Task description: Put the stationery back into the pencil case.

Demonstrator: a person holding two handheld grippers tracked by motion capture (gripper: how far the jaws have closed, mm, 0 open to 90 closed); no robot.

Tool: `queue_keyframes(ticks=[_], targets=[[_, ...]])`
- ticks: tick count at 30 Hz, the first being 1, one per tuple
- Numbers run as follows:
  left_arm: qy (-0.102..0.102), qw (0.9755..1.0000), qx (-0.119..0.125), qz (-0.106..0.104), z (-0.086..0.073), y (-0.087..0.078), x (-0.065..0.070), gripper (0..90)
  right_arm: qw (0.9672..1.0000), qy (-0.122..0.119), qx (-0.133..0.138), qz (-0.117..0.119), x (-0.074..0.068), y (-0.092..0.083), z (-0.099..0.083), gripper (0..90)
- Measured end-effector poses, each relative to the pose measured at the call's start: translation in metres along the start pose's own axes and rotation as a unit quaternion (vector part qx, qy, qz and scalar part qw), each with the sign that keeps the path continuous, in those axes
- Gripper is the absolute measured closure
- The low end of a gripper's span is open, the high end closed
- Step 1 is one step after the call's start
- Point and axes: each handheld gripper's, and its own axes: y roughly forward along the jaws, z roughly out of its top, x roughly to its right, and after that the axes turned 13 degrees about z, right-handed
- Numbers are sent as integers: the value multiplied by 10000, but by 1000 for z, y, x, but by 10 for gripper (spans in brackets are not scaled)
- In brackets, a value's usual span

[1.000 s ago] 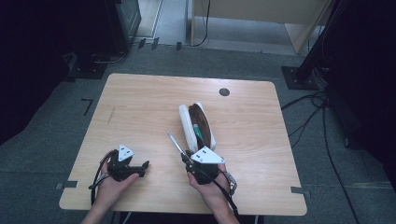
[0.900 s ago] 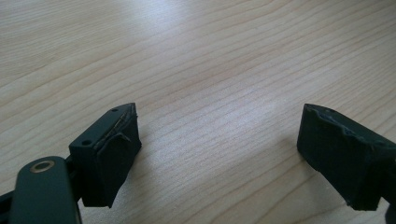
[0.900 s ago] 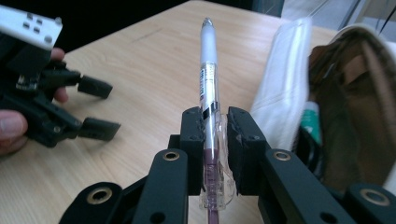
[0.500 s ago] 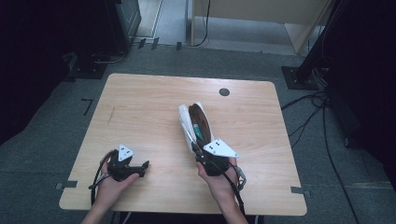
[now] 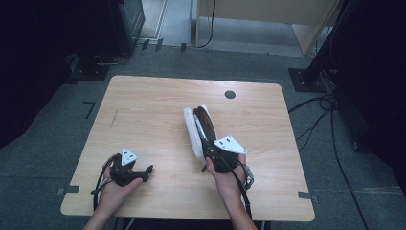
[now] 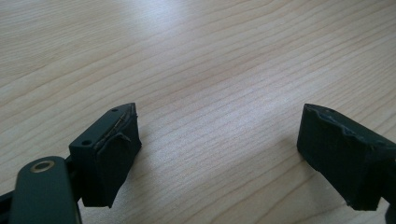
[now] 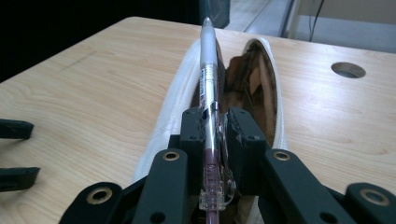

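Observation:
An open white pencil case [image 5: 193, 130] with a brown inside lies near the middle of the wooden table [image 5: 143, 110]. My right gripper [image 5: 208, 149] hovers at the case's near end, shut on a clear and white pen [image 7: 208, 79]. In the right gripper view the pen points forward along the pencil case's [image 7: 170, 112] opening, and the right gripper [image 7: 215, 123] clamps its barrel. My left gripper [image 5: 146, 171] rests at the table's front left, open. In the left gripper view its jaws stand wide over bare wood, left gripper [image 6: 219, 154] holding nothing.
A round cable hole [image 5: 230, 94] sits in the table's far right part. Dark equipment and stands surround the table on the grey floor, with cables [image 5: 330, 115] trailing at the right. The left gripper's jaws [image 7: 14, 149] show at the left edge of the right gripper view.
My right gripper has carried the pen to the right, from beside the case to over its near end, and the pen now lines up with the opening. The left gripper has stayed put.

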Motion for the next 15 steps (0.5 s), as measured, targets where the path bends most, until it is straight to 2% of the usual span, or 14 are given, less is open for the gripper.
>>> queue_keyframes(ticks=[6, 15], targets=[[1, 10000, 1, 2, 0, 0, 0, 133, 9996, -14, -195, -223, 3, 10, -4, 774], [8, 10000, -3, 1, 0, 0, 0, 133, 9977, 49, -578, -361, 4, 28, -10, 774]])
